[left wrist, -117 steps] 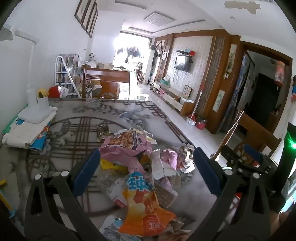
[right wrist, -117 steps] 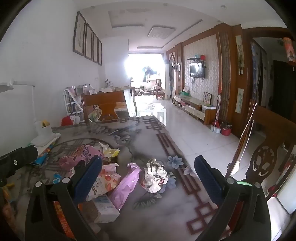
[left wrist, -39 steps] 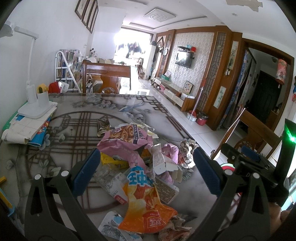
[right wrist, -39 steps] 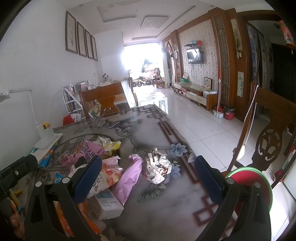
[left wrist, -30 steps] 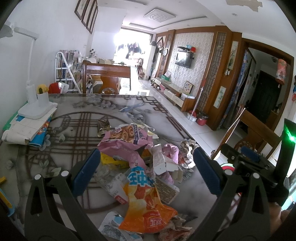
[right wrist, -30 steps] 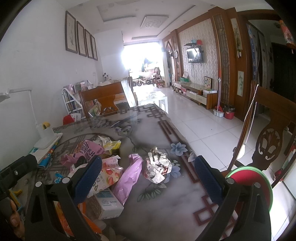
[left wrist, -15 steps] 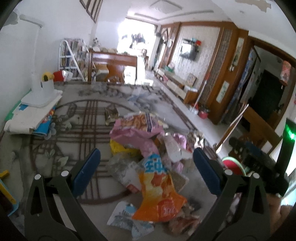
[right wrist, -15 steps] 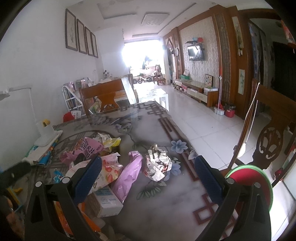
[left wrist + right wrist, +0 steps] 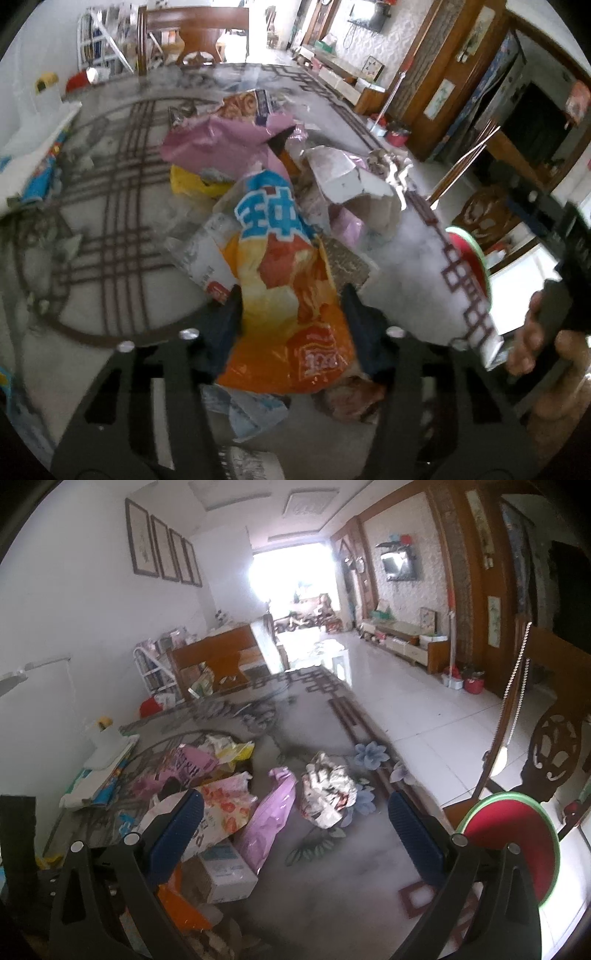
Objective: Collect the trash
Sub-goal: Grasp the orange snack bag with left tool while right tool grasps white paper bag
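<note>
A heap of trash lies on the patterned table [image 9: 110, 229]. In the left wrist view my left gripper [image 9: 291, 317] has its blue pads closed in on both sides of an orange and blue snack bag [image 9: 284, 280]. Behind it lie a pink wrapper [image 9: 218, 142], a torn white carton [image 9: 343, 177] and a yellow wrapper [image 9: 192, 182]. In the right wrist view my right gripper [image 9: 291, 827] is open and empty above a pink bag [image 9: 269, 823] and a crumpled paper ball [image 9: 327, 794]. A small white box [image 9: 225, 875] lies near its left pad.
A red bin with a green rim [image 9: 517, 853] stands off the table's right edge, also in the left wrist view [image 9: 471, 251]. A carved wooden chair [image 9: 554, 746] stands beside it. A lamp base on stacked papers [image 9: 107, 753] sits at the table's far left.
My left gripper has dropped forward onto the heap and closed from wide open onto the orange snack bag. My right gripper has barely moved and stays open.
</note>
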Available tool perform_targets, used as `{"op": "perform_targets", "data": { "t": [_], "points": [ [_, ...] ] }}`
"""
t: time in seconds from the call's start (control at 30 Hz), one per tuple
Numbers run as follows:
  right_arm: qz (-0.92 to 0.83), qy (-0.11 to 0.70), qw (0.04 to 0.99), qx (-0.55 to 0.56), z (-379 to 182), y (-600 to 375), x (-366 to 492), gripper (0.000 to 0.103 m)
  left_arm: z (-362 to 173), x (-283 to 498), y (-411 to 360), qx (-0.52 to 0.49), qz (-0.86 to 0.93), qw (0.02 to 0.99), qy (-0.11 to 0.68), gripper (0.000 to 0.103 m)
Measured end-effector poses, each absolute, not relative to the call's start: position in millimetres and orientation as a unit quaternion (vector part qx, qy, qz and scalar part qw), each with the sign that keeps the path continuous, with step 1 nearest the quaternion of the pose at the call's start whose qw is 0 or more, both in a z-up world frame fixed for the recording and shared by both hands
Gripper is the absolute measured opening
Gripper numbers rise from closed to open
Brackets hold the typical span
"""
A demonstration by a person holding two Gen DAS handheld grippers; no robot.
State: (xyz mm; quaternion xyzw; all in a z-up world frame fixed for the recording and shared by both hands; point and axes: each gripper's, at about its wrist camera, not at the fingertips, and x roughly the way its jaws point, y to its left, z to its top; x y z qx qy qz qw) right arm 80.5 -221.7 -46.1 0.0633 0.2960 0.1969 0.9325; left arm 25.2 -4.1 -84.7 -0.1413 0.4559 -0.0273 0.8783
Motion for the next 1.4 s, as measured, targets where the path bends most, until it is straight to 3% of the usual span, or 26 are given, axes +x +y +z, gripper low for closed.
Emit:
{"op": "perform_targets", "data": {
  "t": [0.07, 0.17, 0.53, 0.77, 1.07, 1.33, 1.4],
  "points": [
    [0.205, 0.308, 0.927, 0.064, -47.4, -218.5, 84.5, 0.096, -84.1, 22.7, -2.7, -0.150, -0.031, 0.879, 0.452, 0.041],
    [0.217, 0.327, 0.917, 0.070, -49.8, -217.4, 87.4, 0.096, -75.4, 20.0, -1.6, -0.142, -0.024, 0.887, 0.438, 0.037],
    [0.295, 0.450, 0.835, 0.115, -53.0, -184.1, 137.7, 0.096, -54.4, 16.1, 11.6, -0.157, -0.017, 0.902, 0.401, 0.037],
    [0.298, 0.583, 0.734, 0.180, -83.4, -130.7, 184.4, 0.079, -53.6, 13.2, 26.3, -0.194, -0.017, 0.899, 0.392, 0.037],
    [0.269, 0.631, 0.702, 0.190, -110.0, -112.8, 198.5, 0.078, -56.1, 13.3, 30.0, -0.215, -0.027, 0.894, 0.393, 0.038],
    [0.286, 0.613, 0.702, 0.223, -110.4, -134.5, 188.3, 0.046, -57.4, 14.9, 30.7, -0.214, -0.026, 0.893, 0.395, 0.038],
    [0.302, 0.601, 0.706, 0.221, -101.4, -143.8, 181.2, 0.044, -58.4, 16.0, 29.6, -0.212, -0.025, 0.892, 0.398, 0.038]
  ]
}}
